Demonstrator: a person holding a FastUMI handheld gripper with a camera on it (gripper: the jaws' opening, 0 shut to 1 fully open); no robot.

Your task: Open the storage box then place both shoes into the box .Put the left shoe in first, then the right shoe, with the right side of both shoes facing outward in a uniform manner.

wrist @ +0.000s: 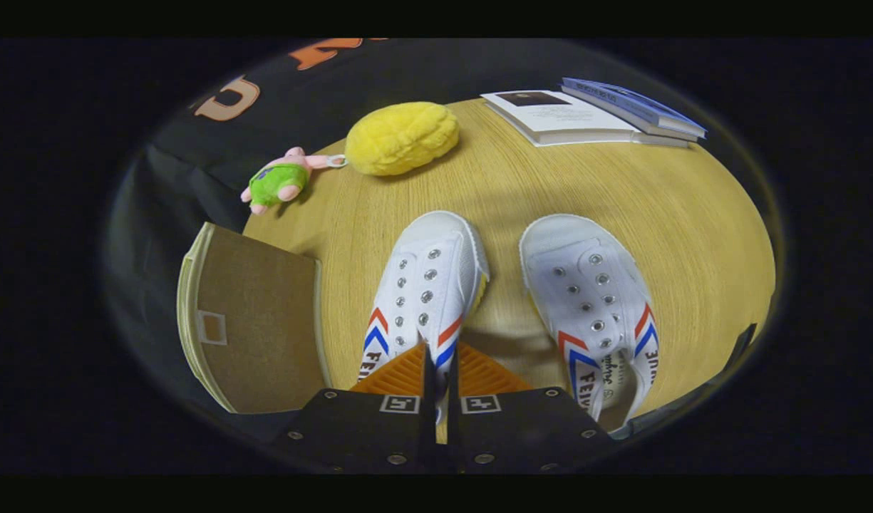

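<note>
Two white canvas shoes with red and blue chevron stripes are sitting side by side on a round wooden counter (550,185), toes pointing away from the camera. The left-hand shoe (425,285) is lying directly ahead of the gripper (440,356), and its heel end is disappearing between the two fingers; the jaws are drawn almost together with only a thin gap showing, pinching the rear part of this shoe, though the exact contact is hidden by the fingers themselves. The right-hand shoe (593,299) is resting just beside the first, apart from it and off to the side of the fingers, its opening facing up. To the other side of the gripped shoe, a brown cardboard storage box (258,320) is standing at the counter's edge, its broad flat face turned upward and looking closed. Beyond the shoes, near the far rim of the counter, a yellow plush toy (402,137) is lying, touching a small pink and green stuffed figure (281,179) by a ring. Farther across, two books (593,114) are lying flat, one overlapping the other.
</note>
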